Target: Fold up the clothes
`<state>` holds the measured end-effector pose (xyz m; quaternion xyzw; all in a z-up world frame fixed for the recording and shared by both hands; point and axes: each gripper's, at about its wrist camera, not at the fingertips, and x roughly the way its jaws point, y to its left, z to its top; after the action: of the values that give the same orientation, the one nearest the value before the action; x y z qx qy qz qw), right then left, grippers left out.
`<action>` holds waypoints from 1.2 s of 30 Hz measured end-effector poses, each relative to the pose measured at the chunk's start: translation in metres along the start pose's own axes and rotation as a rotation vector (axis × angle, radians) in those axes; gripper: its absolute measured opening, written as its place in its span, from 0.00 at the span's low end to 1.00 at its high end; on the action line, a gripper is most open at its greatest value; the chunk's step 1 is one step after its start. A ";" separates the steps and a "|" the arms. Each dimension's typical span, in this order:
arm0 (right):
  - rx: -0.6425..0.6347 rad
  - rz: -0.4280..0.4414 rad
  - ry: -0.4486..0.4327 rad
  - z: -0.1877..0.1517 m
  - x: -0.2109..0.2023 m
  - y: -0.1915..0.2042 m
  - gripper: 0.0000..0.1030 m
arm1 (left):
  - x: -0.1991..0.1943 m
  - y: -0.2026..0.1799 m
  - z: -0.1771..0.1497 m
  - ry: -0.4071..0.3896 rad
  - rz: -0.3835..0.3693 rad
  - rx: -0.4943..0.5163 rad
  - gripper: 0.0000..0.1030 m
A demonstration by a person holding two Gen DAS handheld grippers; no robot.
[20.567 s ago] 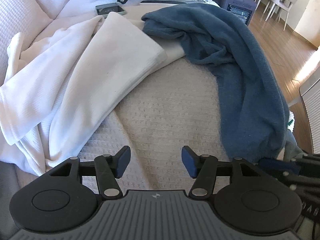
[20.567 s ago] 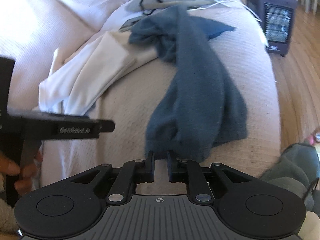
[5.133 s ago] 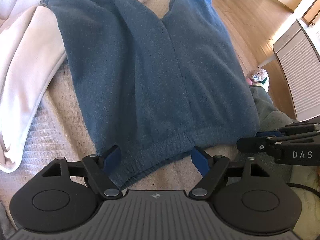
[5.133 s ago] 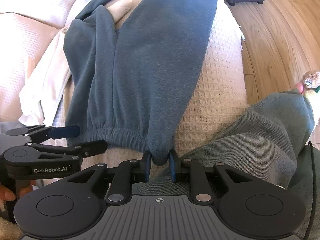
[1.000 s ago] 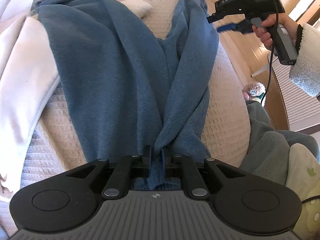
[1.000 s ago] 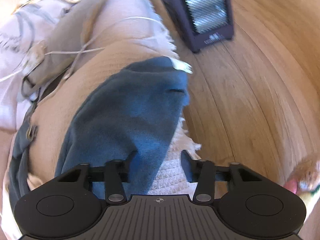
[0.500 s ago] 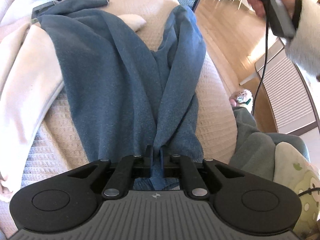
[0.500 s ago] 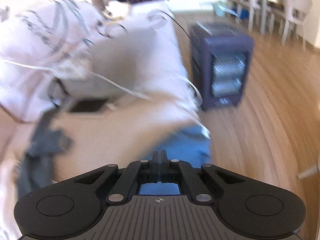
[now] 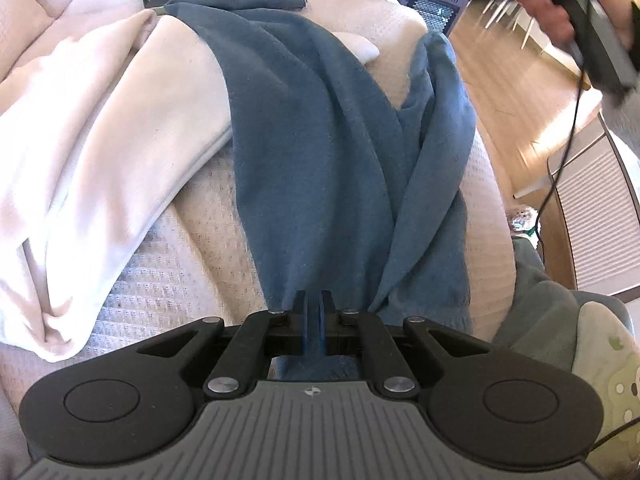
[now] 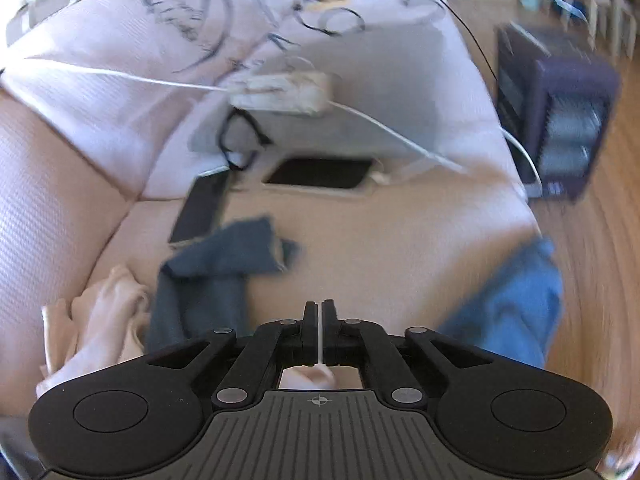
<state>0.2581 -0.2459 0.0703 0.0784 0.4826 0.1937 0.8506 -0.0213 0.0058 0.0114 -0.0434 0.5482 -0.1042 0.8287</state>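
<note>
Looking down your left gripper (image 9: 314,300), you see a sofa (image 9: 192,240) draped in a beige waffle-weave cover whose small raised squares catch the sunlight. Beyond its right edge runs a warm wooden floor (image 9: 504,92) with a dark boxy heater (image 10: 560,120) standing on it, its front a grille of fine bars. A grey cushion with thin scribbled lines (image 10: 168,12) leans at the back of the seat.

The blue fleece trousers (image 9: 320,152) lie lengthwise on the seat, soft and matte, one leg flat and broad, the other twisted into a rope-like fold that crosses toward the sofa's right edge. Your left gripper is pinching the near end of the trousers, the fabric squeezed thin between its pads. Left of them sits a smooth cream garment (image 9: 100,152) in rounded, loose folds, touching the trousers along one side.

Your right gripper (image 10: 319,312) is held above the seat with only a narrow slit between its pads; its jaws are opening and nothing sits between them. Ahead of it, in a blurred view, lie two flat dark phones (image 10: 320,174), a white cable (image 10: 400,132) and a pale power strip (image 10: 284,92). Your right hand (image 9: 556,0) shows blurred at the top right of the left view.
</note>
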 end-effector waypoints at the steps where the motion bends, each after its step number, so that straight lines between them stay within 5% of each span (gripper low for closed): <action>1: 0.015 -0.001 0.003 -0.004 -0.003 -0.009 0.08 | -0.001 -0.002 0.000 -0.004 -0.006 0.006 0.05; 12: 0.195 -0.098 0.042 -0.024 -0.024 -0.103 0.36 | -0.013 -0.030 0.004 -0.060 -0.088 0.076 0.16; 18: 0.345 -0.153 0.099 -0.046 0.008 -0.152 0.37 | -0.007 -0.042 0.005 -0.045 -0.122 0.126 0.23; 24: 0.458 -0.088 0.113 -0.058 0.034 -0.175 0.37 | 0.007 -0.061 0.006 -0.008 -0.102 0.184 0.30; 31: 0.556 -0.016 0.086 -0.067 0.043 -0.190 0.36 | 0.028 -0.067 0.008 0.025 -0.082 0.186 0.26; 36: 0.633 0.047 0.053 -0.075 0.041 -0.198 0.21 | 0.031 -0.072 0.005 0.025 -0.070 0.194 0.15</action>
<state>0.2636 -0.4142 -0.0646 0.3451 0.5388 0.0553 0.7665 -0.0136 -0.0717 -0.0013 0.0191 0.5441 -0.1862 0.8179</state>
